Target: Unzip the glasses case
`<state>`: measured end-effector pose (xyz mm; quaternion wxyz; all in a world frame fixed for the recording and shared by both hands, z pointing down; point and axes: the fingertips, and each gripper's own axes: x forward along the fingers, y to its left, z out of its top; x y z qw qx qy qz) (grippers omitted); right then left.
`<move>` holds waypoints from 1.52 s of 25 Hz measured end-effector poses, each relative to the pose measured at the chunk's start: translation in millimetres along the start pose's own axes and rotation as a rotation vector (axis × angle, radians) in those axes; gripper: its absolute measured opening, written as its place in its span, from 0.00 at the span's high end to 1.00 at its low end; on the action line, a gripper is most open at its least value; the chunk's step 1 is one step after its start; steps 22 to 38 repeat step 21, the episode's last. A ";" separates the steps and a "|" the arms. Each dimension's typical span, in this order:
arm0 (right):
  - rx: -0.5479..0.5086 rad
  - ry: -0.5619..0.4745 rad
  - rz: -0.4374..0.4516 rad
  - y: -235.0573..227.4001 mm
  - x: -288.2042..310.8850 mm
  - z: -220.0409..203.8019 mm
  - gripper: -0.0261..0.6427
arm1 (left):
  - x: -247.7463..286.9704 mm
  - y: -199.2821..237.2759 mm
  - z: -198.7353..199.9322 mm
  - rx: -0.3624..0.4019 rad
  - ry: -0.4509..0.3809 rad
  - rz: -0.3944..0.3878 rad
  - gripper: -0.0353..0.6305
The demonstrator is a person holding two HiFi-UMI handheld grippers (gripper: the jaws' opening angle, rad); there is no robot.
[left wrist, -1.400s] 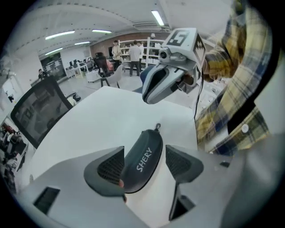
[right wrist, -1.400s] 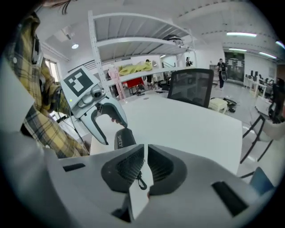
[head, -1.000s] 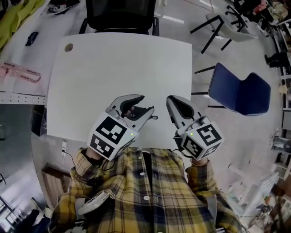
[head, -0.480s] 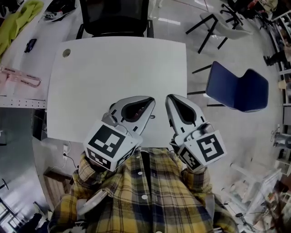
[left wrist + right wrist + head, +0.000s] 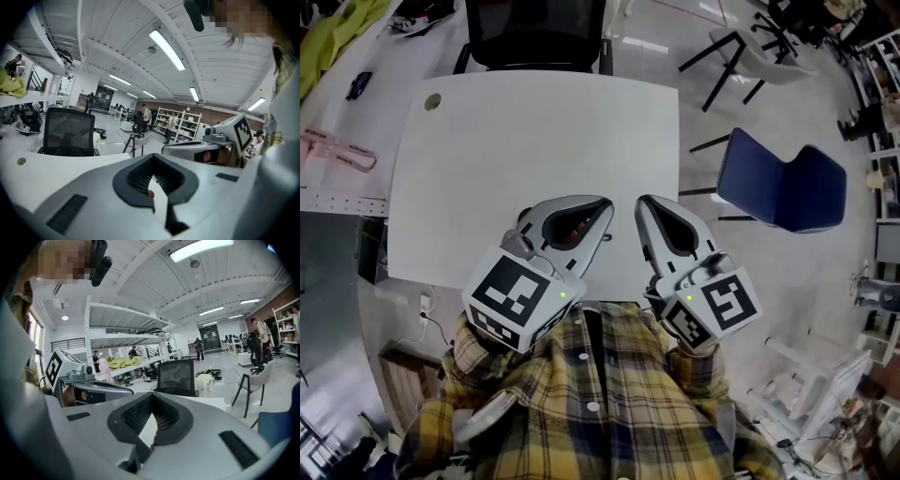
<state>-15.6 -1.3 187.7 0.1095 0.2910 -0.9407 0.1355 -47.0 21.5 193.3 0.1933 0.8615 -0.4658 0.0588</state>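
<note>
No glasses case shows in any view. In the head view my left gripper (image 5: 605, 211) hangs over the near edge of the white table (image 5: 534, 131), shut, with nothing seen between its jaws. My right gripper (image 5: 642, 206) is close beside it, also shut and empty. In the left gripper view the left gripper's (image 5: 152, 158) tips meet above the tabletop, and the right gripper (image 5: 197, 150) shows to its right. In the right gripper view the right gripper's (image 5: 151, 401) tips touch, and the left gripper (image 5: 93, 390) shows at the left.
A black office chair (image 5: 534, 33) stands at the table's far side and a blue chair (image 5: 783, 192) to the right of the table. A round cable hole (image 5: 432, 100) sits in the table's far left corner. A pink object (image 5: 337, 150) lies on a side surface at left.
My left gripper's jaws were apart a second ago and are now closed on nothing. Both grippers have risen toward the camera, staying side by side over the table's near edge.
</note>
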 end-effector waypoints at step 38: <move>-0.006 0.052 0.044 2.5 7.2 -11.7 0.96 | -2.2 11.4 -1.2 -0.019 0.021 0.013 0.94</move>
